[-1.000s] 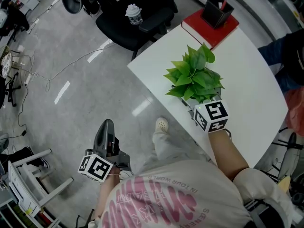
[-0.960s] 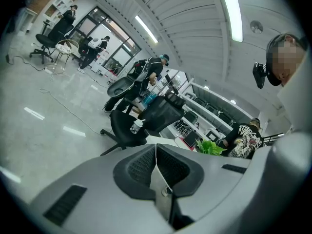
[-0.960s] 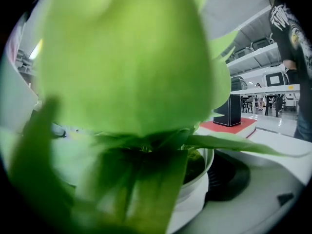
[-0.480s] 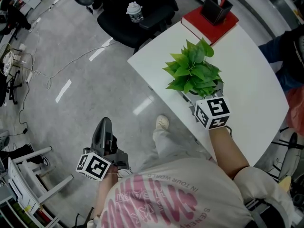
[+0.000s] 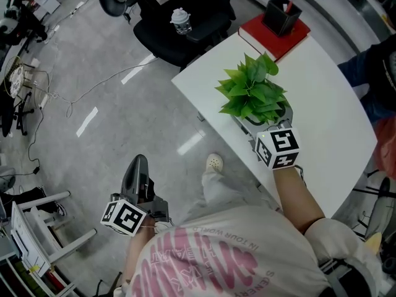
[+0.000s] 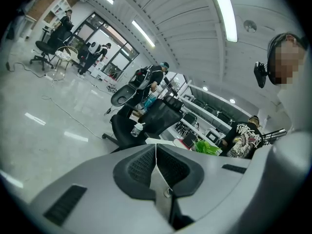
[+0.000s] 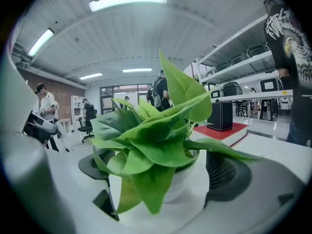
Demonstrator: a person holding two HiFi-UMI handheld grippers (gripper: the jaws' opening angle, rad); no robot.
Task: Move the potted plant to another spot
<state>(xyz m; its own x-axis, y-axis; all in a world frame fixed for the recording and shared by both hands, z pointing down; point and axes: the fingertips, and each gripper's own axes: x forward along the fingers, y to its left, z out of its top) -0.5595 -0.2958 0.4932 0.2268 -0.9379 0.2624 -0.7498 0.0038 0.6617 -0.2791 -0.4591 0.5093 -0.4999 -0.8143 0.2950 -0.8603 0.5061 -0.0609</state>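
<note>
The potted plant (image 5: 250,94), green leaves in a white pot, stands on the white table (image 5: 328,122) near its left edge. My right gripper (image 5: 265,121) reaches in from the near side and is shut on the pot, mostly hidden under the leaves. In the right gripper view the pot (image 7: 183,184) sits between the two dark pads (image 7: 225,172), and the leaves (image 7: 151,130) fill the middle. My left gripper (image 5: 137,169) hangs low over the floor beside the person's leg, jaws shut and empty; the left gripper view shows it (image 6: 156,152) with its jaws pressed together.
A red book (image 5: 272,34) with a black pen holder (image 5: 281,14) lies at the table's far corner. A black office chair (image 5: 185,33) holding a cup (image 5: 180,19) stands beyond the table's left edge. Cables (image 5: 68,104) run across the floor. A person in a black shirt (image 7: 292,57) stands at the right.
The right gripper and the plant have shifted slightly farther onto the table, toward the red book. The left gripper has stayed put.
</note>
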